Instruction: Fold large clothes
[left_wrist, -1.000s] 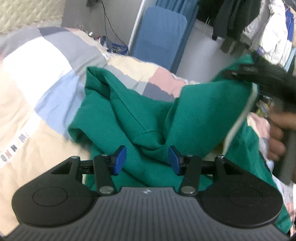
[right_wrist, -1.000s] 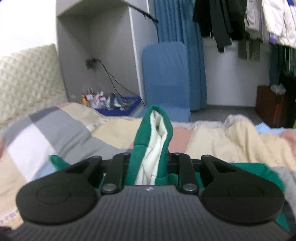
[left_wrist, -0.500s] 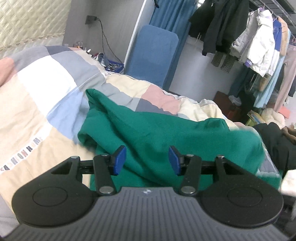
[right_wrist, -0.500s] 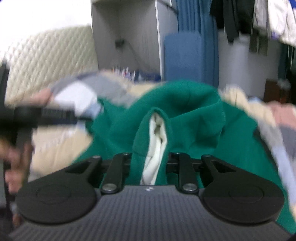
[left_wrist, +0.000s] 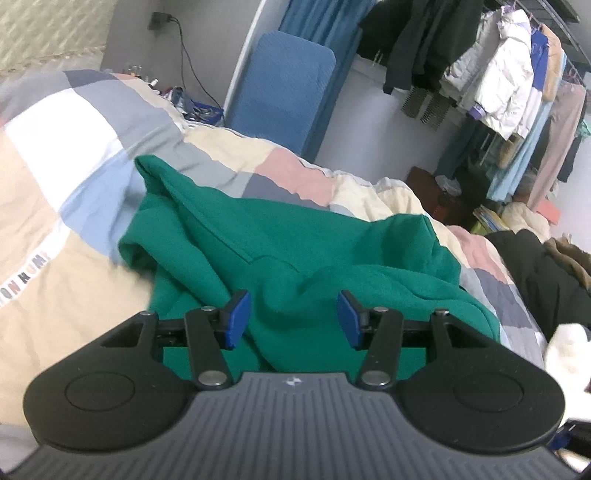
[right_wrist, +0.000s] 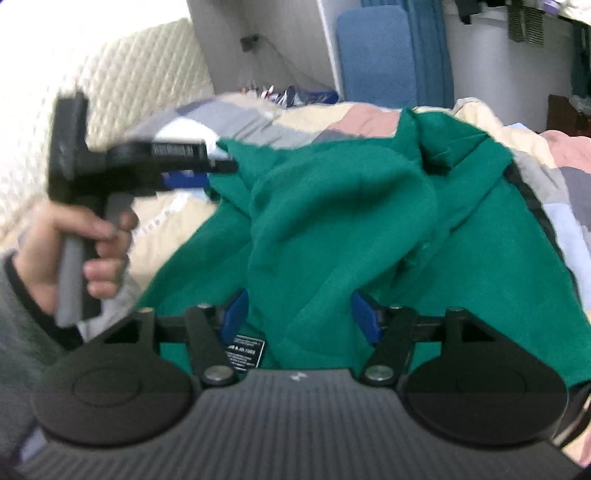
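Here, green garment (left_wrist: 295, 251) lengthwise along bed, left hand-held gripper (left_wrist: 291, 319) spread, right hand-held gripper (right_wrist: 301, 317) opening.

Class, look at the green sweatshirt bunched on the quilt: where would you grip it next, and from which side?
Probably the raised green ridge of the green sweatshirt, which stands up between the left gripper pads. Come from the near side, straight ahead: a standing fold pinches easily, whereas flat cloth slips.

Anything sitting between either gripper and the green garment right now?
Nothing visible does. The green garment lies bunched on the patchwork quilt, directly under both grippers. The left gripper is open over it; the right gripper is opening, cloth loose between its pads.
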